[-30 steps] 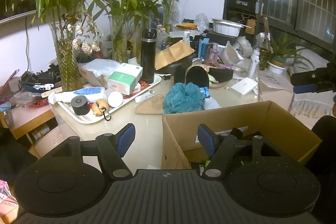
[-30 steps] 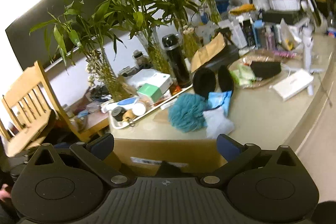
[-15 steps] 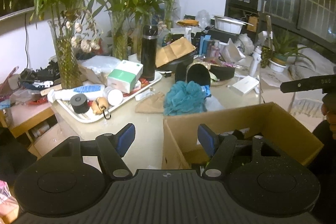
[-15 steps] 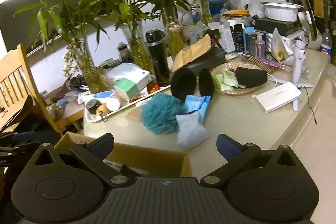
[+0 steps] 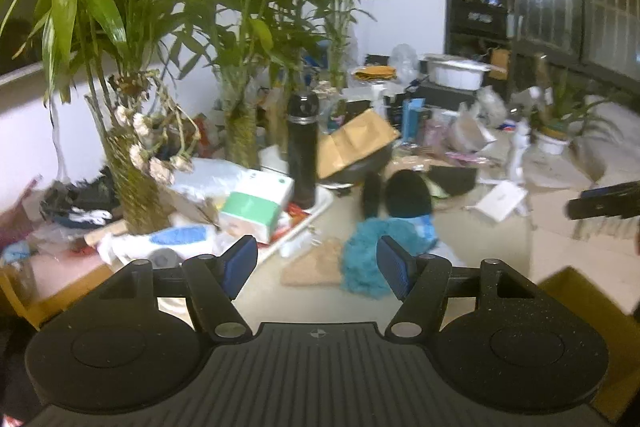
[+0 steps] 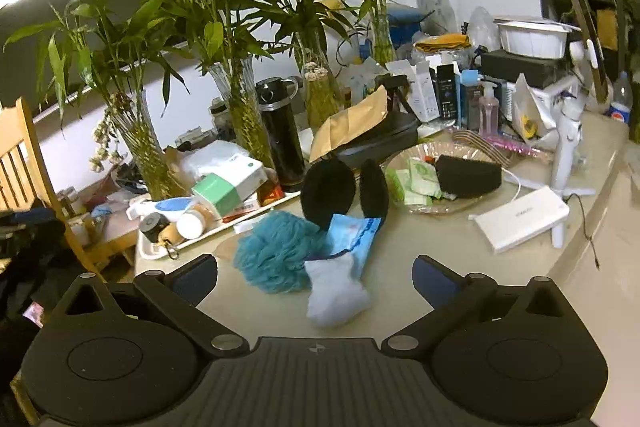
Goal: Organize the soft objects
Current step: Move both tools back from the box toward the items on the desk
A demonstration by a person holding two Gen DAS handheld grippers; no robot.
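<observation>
A teal bath pouf (image 6: 276, 255) lies on the cream table beside a white soft pouch (image 6: 336, 295), a blue packet (image 6: 354, 235) and black earmuffs (image 6: 344, 191). The pouf (image 5: 372, 255) also shows in the left wrist view, with a tan cloth (image 5: 312, 265) next to it. My left gripper (image 5: 318, 263) is open and empty, short of the pouf. My right gripper (image 6: 316, 273) is open and empty, with the white pouch between its fingers' line. A cardboard box corner (image 5: 580, 303) sits at lower right.
A white tray (image 6: 160, 251) with bottles and a green box (image 6: 228, 183) stands at left. A black flask (image 6: 280, 135) and vases of bamboo (image 6: 240, 107) stand behind. A basket dish (image 6: 448, 183), a white power bank (image 6: 524, 219) and a wooden chair (image 6: 24, 155) flank the table.
Both grippers have swung away from the cardboard box toward the soft objects on the table. The box has left the right view and nearly left the left view. Both stay open.
</observation>
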